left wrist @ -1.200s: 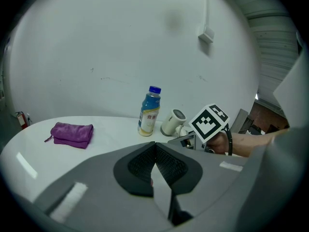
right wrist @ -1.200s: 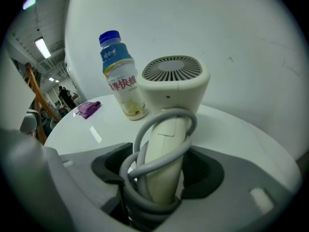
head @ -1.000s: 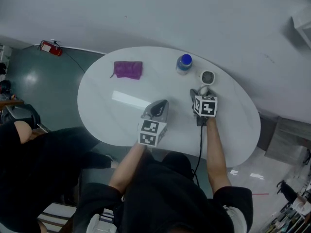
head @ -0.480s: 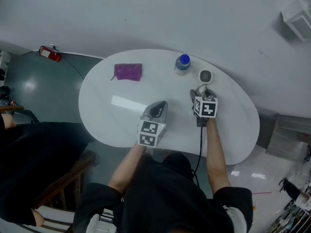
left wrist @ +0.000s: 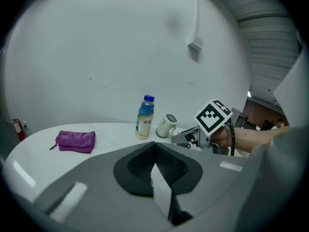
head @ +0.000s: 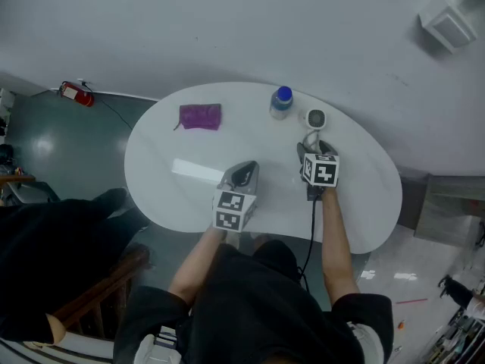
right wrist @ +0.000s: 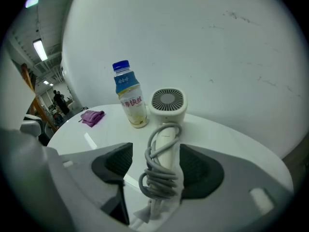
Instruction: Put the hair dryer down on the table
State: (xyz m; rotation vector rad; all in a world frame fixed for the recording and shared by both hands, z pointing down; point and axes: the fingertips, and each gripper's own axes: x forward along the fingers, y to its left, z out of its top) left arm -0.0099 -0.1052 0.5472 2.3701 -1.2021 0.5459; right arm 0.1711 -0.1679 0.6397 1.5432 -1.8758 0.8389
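Note:
The white hair dryer (right wrist: 167,103) lies on the white oval table (head: 174,180), its grey cord wound round the handle. My right gripper (right wrist: 157,148) is open around that handle: the right pad is against it, the left pad stands a little clear. In the head view the dryer's head (head: 315,118) pokes out just beyond the right gripper (head: 312,150). My left gripper (head: 242,174) hovers over the table's near middle, shut and empty (left wrist: 155,144). The left gripper view shows the dryer (left wrist: 166,125) off to the right.
A blue-capped drink bottle (head: 281,101) stands just left of the dryer's head. A folded purple cloth (head: 201,116) lies at the table's far left. A red fire extinguisher (head: 76,94) is on the floor, and a person in dark clothes (head: 45,279) is at lower left.
Both grippers and the dryer stay about where they were. The head view has drifted slightly. The person at the left has shifted lower in the picture.

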